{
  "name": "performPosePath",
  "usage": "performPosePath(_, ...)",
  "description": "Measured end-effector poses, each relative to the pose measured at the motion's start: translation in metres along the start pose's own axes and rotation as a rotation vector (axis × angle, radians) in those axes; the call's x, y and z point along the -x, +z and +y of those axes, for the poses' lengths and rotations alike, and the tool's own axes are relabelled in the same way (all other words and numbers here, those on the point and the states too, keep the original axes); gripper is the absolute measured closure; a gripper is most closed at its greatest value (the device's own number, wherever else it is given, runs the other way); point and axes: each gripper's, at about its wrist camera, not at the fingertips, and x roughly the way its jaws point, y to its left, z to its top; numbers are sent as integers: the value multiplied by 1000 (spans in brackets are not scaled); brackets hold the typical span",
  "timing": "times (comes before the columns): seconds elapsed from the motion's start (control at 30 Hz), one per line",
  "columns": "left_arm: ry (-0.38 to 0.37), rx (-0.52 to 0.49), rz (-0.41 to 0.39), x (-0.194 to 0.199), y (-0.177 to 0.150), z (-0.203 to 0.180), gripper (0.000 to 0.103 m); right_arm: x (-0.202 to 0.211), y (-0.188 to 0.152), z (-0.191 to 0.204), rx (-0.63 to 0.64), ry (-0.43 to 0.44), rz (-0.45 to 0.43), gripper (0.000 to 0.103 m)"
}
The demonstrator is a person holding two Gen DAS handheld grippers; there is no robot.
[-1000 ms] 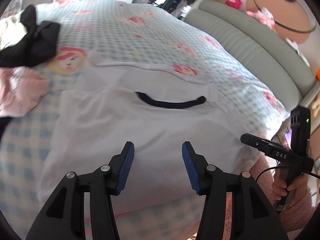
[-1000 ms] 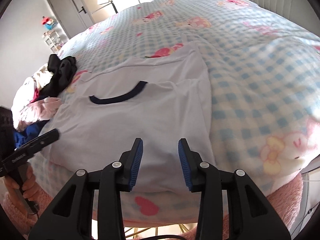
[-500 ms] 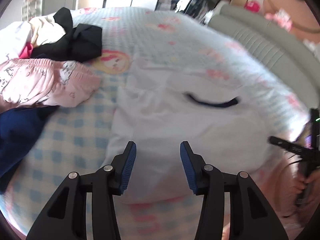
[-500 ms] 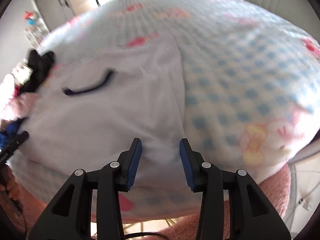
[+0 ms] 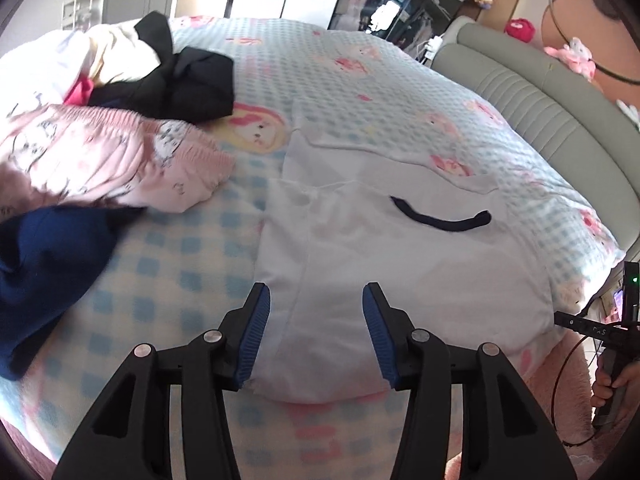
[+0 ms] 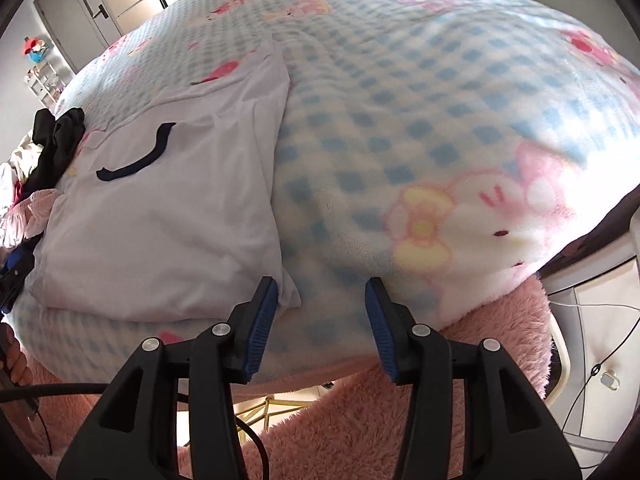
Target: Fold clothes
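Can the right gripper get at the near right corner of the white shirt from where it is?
Probably yes. The right gripper, jaws opening and empty, hangs just above the white shirt; its near corner lies by the left pad. Only bare blanket surrounds it, nothing in between.

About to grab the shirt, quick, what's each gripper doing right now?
Left gripper: open, opening, over the white shirt, holding nothing.
Right gripper: open, opening, holding nothing.

A white T-shirt (image 5: 400, 264) with a dark navy neckband (image 5: 440, 220) lies flat on the bed's checked blanket (image 6: 400, 140), partly folded, its sides apparently turned in to make a rough rectangle. Its near hem reaches the bed's edge. To its left sits a heap of other clothes (image 5: 112, 128): pink, black, cream and dark blue.
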Motion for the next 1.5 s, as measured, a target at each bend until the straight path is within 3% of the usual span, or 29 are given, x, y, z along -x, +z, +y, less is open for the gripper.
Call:
performPosePath(0.13,-123,-11,7,-5,1,-26,53,11,-1,12,42,101,-25,55)
performPosePath(0.2,-116,-42,52,-22,2,-37,53,-3,-1,19,80,126,13,54)
performPosePath(0.27,-81,-66,89,-34,2,-44,53,-16,-3,18,69,99,51,54)
performPosePath(0.4,112,-134,92,-33,0,-39,49,-21,-4,2,17,56,74,51)
performPosePath(0.47,228,-183,66,-26,-5,-34,50,-10,-3,0,23,19,36,51)
performPosePath(0.5,226,-182,67,-22,-5,-31,51,-5,-3,-2,26,0,16,51)
performPosePath(0.53,218,-181,66,-17,-6,-29,51,0,-2,-3,29,-19,-3,51)
performPosePath(0.63,91,-179,58,-4,-4,-41,51,7,1,-7,31,-78,-43,51)
performPosePath(0.77,-132,-308,75,-15,8,-103,51,-8,6,-3,64,-109,-23,54)
performPosePath(0.9,-306,-414,161,-51,14,-179,51,-6,3,-6,29,-40,-13,53)
performPosePath(1.03,-400,-424,240,-87,5,-239,51,-4,-7,-9,-36,23,-12,54)
performPosePath(1.1,-413,-391,264,-98,-4,-260,51,-1,-14,-6,-34,60,-10,55)
performPosePath(1.2,-347,-353,230,-100,-9,-275,51,-2,-16,-6,-19,107,1,55)
performPosePath(1.33,-281,-355,213,-105,-8,-268,52,-1,-18,1,21,173,-5,55)
performPosePath(1.5,-282,-283,195,-89,-11,-247,52,4,-21,7,24,255,-24,55)
